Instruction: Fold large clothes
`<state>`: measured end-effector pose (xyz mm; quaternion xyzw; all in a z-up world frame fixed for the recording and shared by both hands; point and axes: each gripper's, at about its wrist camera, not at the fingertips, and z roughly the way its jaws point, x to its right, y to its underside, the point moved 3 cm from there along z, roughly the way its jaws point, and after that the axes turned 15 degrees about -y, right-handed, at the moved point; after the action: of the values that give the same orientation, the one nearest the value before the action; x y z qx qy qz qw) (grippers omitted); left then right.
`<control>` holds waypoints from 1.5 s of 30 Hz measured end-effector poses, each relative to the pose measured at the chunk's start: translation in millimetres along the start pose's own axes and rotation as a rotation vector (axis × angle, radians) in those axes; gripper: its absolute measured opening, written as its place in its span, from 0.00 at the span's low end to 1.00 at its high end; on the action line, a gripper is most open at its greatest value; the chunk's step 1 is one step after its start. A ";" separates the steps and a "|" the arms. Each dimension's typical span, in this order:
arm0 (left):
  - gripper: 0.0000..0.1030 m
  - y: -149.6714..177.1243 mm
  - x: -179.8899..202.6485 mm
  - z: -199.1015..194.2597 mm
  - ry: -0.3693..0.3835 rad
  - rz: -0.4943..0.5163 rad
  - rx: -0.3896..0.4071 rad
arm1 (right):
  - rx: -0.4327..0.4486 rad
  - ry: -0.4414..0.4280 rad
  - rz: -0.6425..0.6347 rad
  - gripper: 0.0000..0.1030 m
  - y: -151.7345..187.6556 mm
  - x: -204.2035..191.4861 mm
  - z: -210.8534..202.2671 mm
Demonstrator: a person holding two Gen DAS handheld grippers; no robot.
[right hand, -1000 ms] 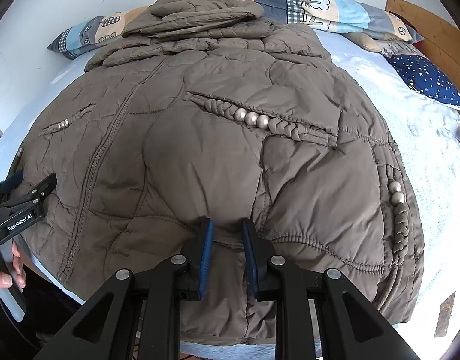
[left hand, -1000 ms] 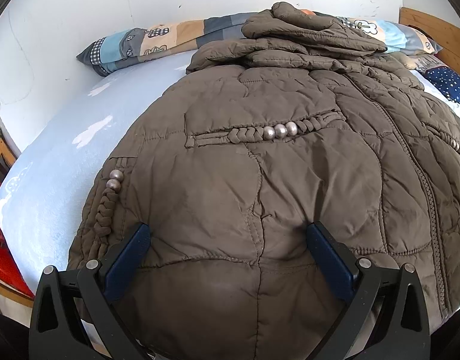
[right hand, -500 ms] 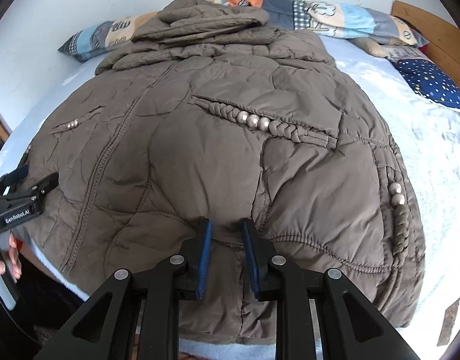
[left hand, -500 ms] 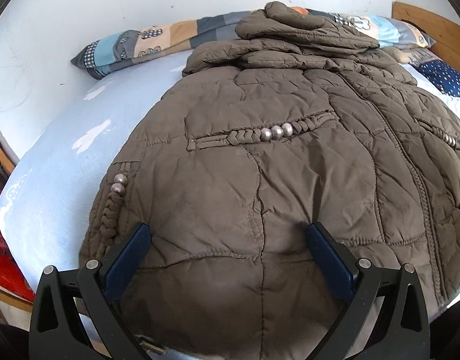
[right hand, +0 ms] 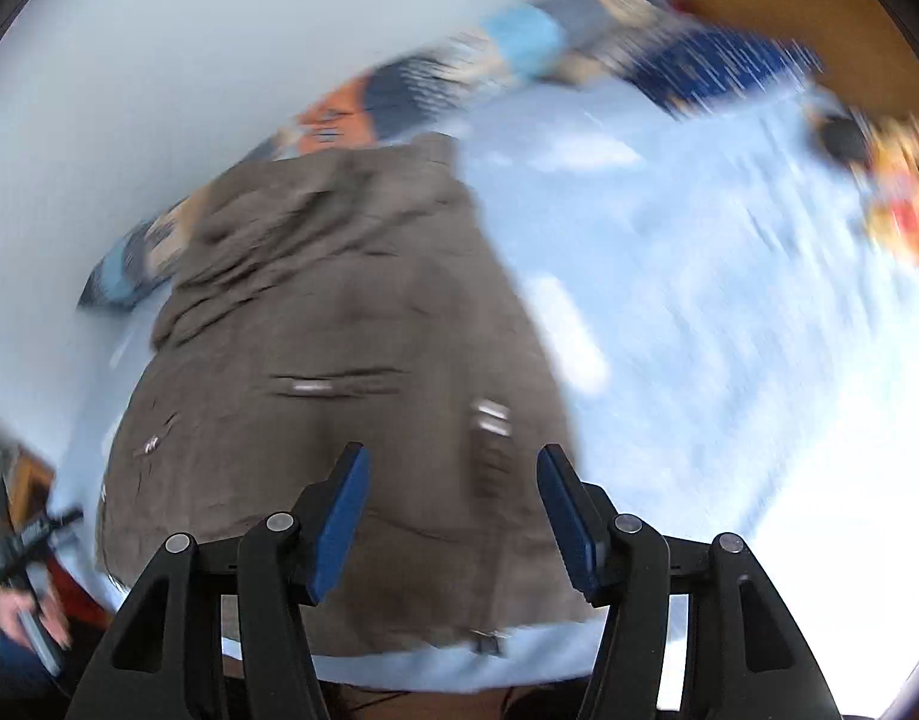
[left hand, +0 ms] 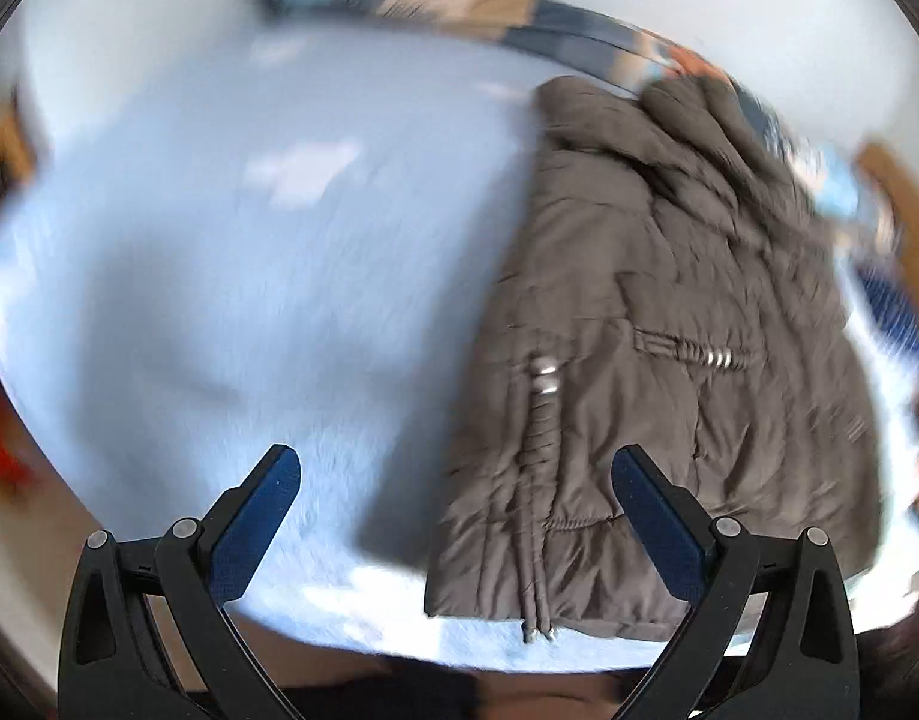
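The brown coat point(left hand: 669, 360) is lying flat on the light blue bed point(left hand: 249, 300), its hem at the near edge. The left gripper point(left hand: 453, 498) is hanging wide apart and empty, and the right gripper point(right hand: 453, 510) has just been opening, nothing pinched between its pads. Judging by this, a regrip is underway; next each claw needs a fresh hold on the coat's side for folding.

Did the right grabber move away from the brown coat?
Yes. The right gripper let go, its jaws just opening, and swung toward the coat's right edge; more blue sheet shows.
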<state>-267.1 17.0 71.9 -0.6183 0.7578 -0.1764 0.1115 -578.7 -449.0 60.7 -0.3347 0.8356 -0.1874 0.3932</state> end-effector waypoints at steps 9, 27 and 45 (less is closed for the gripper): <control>0.68 19.8 -17.5 32.5 0.240 -0.152 -0.202 | -0.040 -0.112 0.348 0.60 21.3 60.4 4.0; 0.68 49.6 38.0 37.2 0.275 -0.111 -0.176 | -0.121 -0.115 0.285 0.33 29.8 37.2 35.6; 0.75 48.7 64.2 37.4 0.123 -0.019 -0.065 | -0.127 -0.056 0.244 0.34 30.1 33.3 52.5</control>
<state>-309.8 -42.1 21.2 -0.6167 0.7626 -0.1904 0.0429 -565.5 -453.9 -7.0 -0.2598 0.8690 -0.0756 0.4142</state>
